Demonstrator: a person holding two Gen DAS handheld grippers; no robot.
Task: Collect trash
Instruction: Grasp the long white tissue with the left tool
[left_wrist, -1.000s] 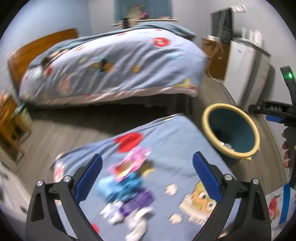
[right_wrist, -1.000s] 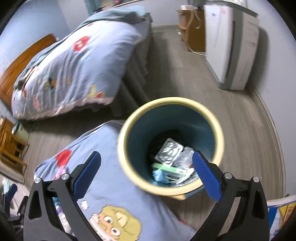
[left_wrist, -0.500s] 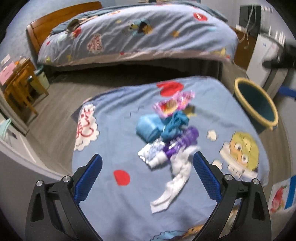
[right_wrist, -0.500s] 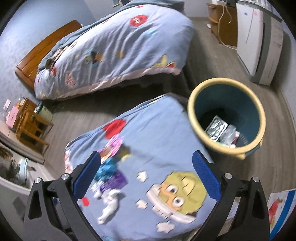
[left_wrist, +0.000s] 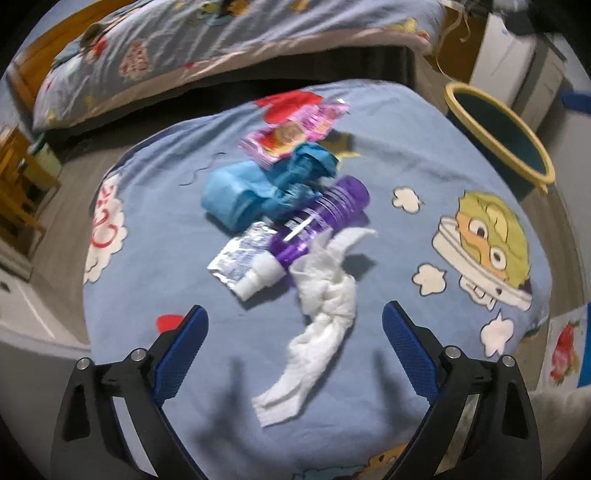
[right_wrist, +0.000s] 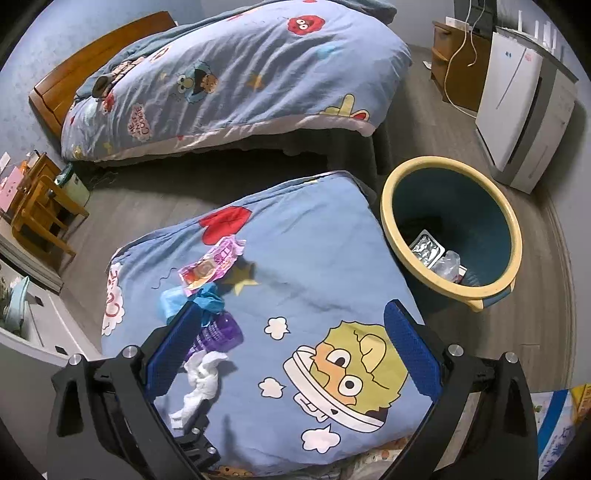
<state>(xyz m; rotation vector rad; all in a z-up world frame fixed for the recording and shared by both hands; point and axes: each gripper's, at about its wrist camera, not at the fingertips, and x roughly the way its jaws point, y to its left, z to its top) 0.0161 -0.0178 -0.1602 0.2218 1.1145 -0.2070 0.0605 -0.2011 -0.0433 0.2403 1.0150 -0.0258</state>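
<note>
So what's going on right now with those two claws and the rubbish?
Left gripper open, hovering over white tissue. Right gripper open, empty. Trash pile on blue cover, bin beside it. Nothing in the way.

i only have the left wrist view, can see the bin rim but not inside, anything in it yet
observer: yes, a silver blister pack and some clear plastic lie at the bottom of the bin.
operator: where's the right claw
observer: the right claw is open and empty, above the cartoon face on the blanket, with the bin off to its right.
operator: room left in the bin
observer: plenty, most of its dark inner wall shows above the trash.
</note>
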